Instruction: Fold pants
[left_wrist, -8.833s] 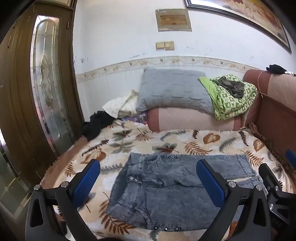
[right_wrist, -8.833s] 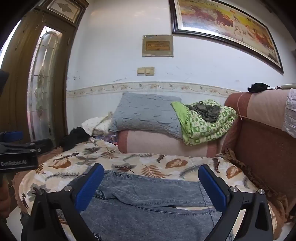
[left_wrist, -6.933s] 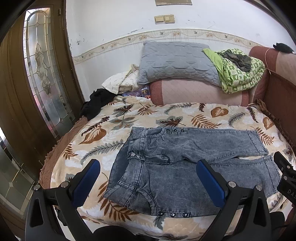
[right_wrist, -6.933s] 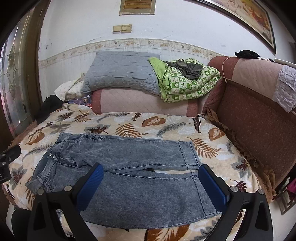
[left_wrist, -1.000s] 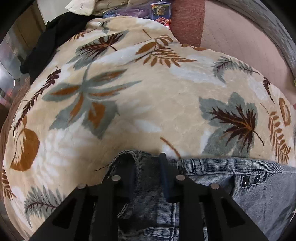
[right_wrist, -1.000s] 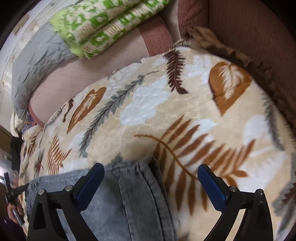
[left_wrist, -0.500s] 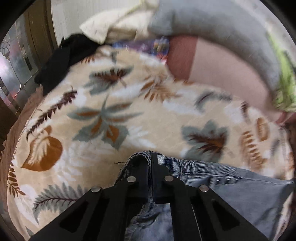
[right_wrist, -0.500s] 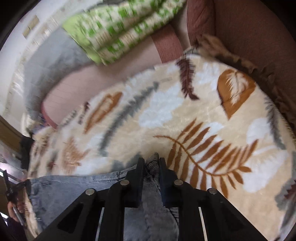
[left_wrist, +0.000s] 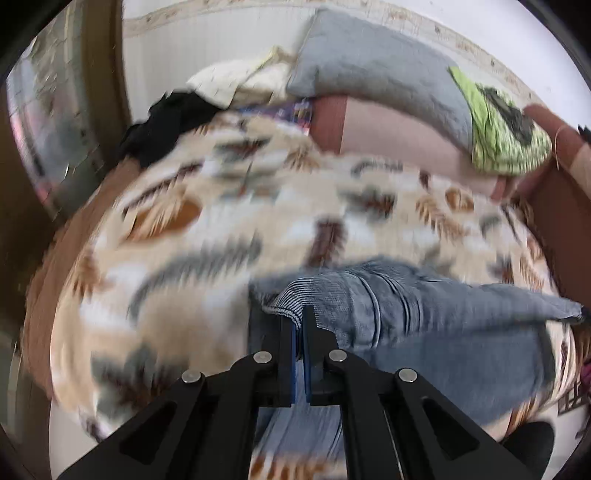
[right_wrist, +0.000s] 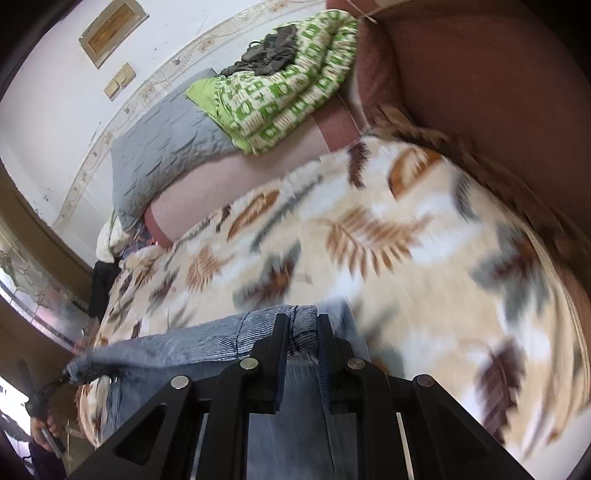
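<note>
Left gripper clenched on the waistband end of the jeans, raising that edge off the leaf-print blanket; right gripper clamped on the hem end of the same jeans, likewise lifted clear of the blanket. Stretched between the two, upper layer raised, rest lying flat on the bed; grey pillow and green quilt well behind, by the wall.
</note>
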